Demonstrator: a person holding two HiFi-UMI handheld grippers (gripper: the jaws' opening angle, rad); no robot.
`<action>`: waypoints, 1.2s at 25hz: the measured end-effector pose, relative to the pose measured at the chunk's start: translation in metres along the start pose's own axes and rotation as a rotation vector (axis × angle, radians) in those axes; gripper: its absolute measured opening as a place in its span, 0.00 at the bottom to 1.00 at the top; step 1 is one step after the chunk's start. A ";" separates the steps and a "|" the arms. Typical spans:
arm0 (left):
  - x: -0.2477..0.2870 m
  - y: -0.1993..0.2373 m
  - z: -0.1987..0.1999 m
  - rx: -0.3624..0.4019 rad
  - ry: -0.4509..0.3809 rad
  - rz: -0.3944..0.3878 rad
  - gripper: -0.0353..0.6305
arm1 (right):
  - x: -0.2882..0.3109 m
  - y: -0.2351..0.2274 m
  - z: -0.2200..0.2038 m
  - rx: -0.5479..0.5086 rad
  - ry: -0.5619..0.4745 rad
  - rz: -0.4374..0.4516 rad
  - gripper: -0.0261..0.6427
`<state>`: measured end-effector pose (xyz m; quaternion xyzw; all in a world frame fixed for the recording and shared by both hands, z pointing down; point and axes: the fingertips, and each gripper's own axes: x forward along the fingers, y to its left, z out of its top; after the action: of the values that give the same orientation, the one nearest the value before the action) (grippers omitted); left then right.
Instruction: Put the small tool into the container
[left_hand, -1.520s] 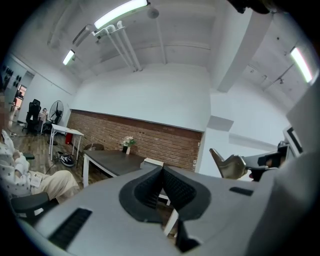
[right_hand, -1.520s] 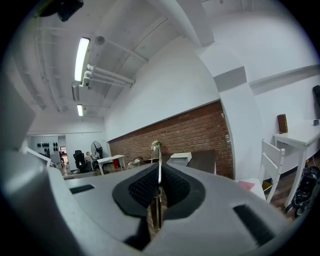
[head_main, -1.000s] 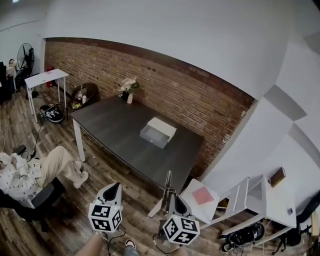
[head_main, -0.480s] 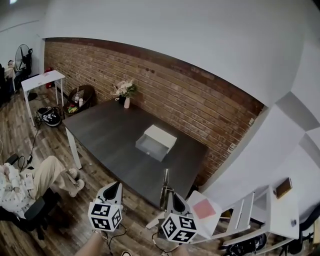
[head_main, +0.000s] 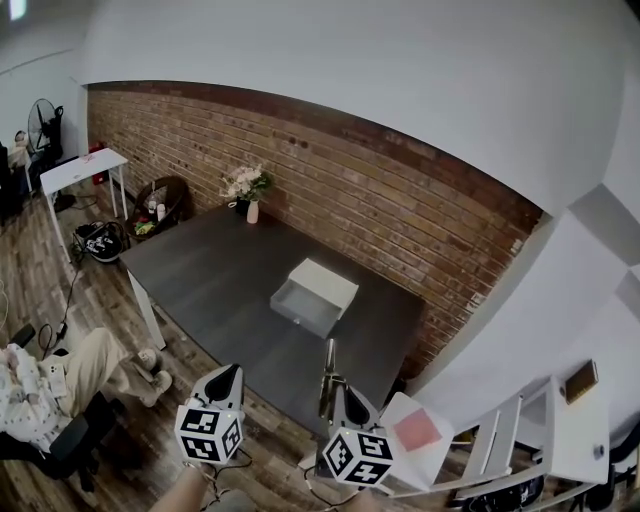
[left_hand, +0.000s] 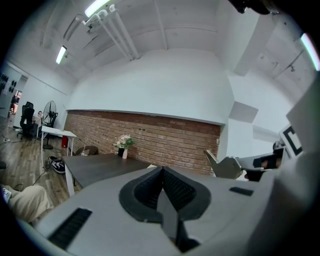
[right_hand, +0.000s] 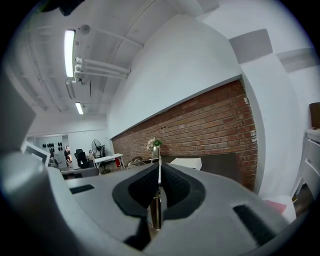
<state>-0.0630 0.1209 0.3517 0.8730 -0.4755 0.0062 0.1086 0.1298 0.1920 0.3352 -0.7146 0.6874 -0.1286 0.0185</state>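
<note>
Right gripper (head_main: 340, 388) is clenched on the small tool (head_main: 329, 362), a thin flat metal blade that stands up out of the closed jaws. It is held in the air on the near side of the table, well apart from the container. In the right gripper view the blade runs edge-on through the closed jaws. Left gripper (head_main: 231, 369) is held just beside the right one, and the left gripper view shows its jaws pressed together with nothing between them.

A long brick wall (head_main: 350, 180) runs behind everything. Against it stands a dark table (head_main: 210, 270). To the right, near the right gripper, is a white shelf unit (head_main: 520, 440), and at the lower left a person (head_main: 50, 385) sits in a chair. A small white side table (head_main: 80, 168) stands far off at the left.

On the dark table, toward the wall side, sits the container (head_main: 298, 314), a white open-topped box. A vase of flowers (head_main: 250, 195) stands at the table's far corner.
</note>
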 end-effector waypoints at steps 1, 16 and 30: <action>0.004 0.003 -0.001 0.001 0.000 0.002 0.06 | 0.005 -0.001 -0.002 0.001 0.004 -0.001 0.05; 0.154 0.065 0.025 0.020 0.010 -0.108 0.06 | 0.147 -0.005 0.019 0.008 -0.014 -0.088 0.05; 0.296 0.109 0.057 0.086 0.047 -0.262 0.06 | 0.273 -0.016 0.046 0.062 -0.062 -0.206 0.05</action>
<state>0.0029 -0.1931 0.3500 0.9309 -0.3542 0.0329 0.0822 0.1607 -0.0831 0.3372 -0.7841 0.6052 -0.1286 0.0486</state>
